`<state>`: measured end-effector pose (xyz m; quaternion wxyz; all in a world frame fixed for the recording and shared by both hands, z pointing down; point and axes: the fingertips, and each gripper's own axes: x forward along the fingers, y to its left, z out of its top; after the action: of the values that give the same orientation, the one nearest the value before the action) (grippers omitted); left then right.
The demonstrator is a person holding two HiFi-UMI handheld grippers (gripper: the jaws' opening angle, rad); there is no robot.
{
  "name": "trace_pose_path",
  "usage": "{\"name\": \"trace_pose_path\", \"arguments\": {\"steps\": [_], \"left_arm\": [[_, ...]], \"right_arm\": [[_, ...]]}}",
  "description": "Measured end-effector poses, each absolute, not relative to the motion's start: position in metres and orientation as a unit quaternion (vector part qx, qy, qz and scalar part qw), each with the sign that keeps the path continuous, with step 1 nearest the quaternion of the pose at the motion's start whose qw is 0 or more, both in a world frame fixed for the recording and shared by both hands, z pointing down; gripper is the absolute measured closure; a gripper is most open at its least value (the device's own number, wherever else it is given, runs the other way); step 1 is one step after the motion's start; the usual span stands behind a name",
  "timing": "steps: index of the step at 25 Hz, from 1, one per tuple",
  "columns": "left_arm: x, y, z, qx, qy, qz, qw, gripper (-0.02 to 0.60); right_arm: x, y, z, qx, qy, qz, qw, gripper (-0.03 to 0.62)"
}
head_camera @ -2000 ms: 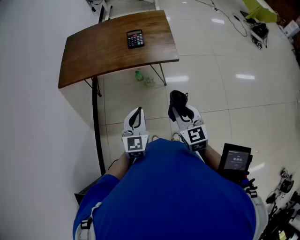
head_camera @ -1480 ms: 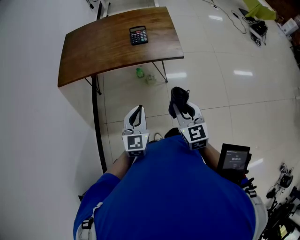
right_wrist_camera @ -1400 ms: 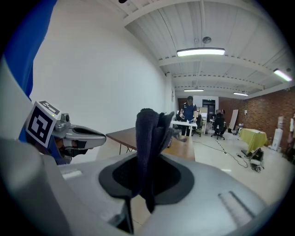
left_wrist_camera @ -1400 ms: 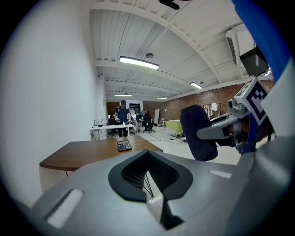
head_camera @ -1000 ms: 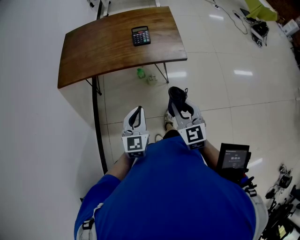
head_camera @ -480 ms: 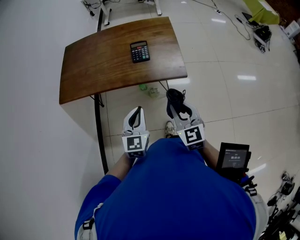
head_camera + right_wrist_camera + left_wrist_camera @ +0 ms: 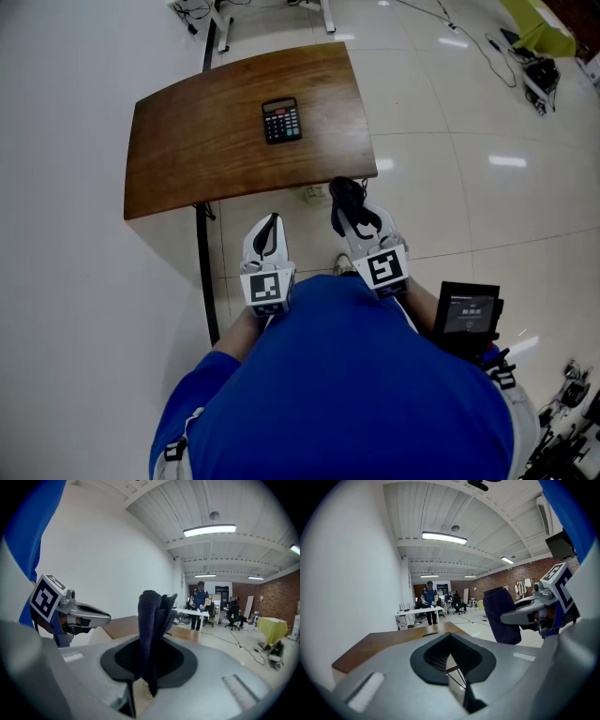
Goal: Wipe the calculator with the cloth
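The calculator (image 7: pixel 281 120) lay flat near the middle of the wooden table (image 7: pixel 187 150), nothing touching it; both grippers hung short of the table's near edge, over the floor. The right gripper (image 7: pixel 143 677) was clamped on the dark cloth (image 7: pixel 151 620), which stood up beyond its jaws in a bunched fold; the left gripper (image 7: pixel 454 672) had its jaws pressed together on nothing.

The likeliest trouble was the calculator skidding; it sat loose on smooth wood, and a sideways stroke with nothing steadying it could push it toward an edge. The cloth seemed pinched only at its lower part; dragging it hard over the keys might tug it out of the jaws. A low stroke could also bring the hard jaw tips onto the keys instead of the fabric.

No container showed in any view.
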<state>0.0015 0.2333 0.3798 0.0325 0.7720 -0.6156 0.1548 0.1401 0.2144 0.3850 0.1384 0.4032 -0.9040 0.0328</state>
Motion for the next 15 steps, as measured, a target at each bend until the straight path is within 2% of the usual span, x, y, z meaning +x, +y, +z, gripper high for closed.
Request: {"name": "trace_pose_path", "arguments": {"steps": [12, 15], "left_arm": [[-0.015, 0.245, 0.378, 0.753, -0.637, 0.157, 0.046, 0.577], [-0.017, 0.219, 0.385, 0.753, -0.636, 0.158, 0.056, 0.577]], "right_arm": [[0.13, 0.225, 0.387, 0.387, -0.909, 0.047, 0.146, 0.514], [0.129, 0.2, 0.394, 0.39, -0.906, 0.049, 0.154, 0.515]]}}
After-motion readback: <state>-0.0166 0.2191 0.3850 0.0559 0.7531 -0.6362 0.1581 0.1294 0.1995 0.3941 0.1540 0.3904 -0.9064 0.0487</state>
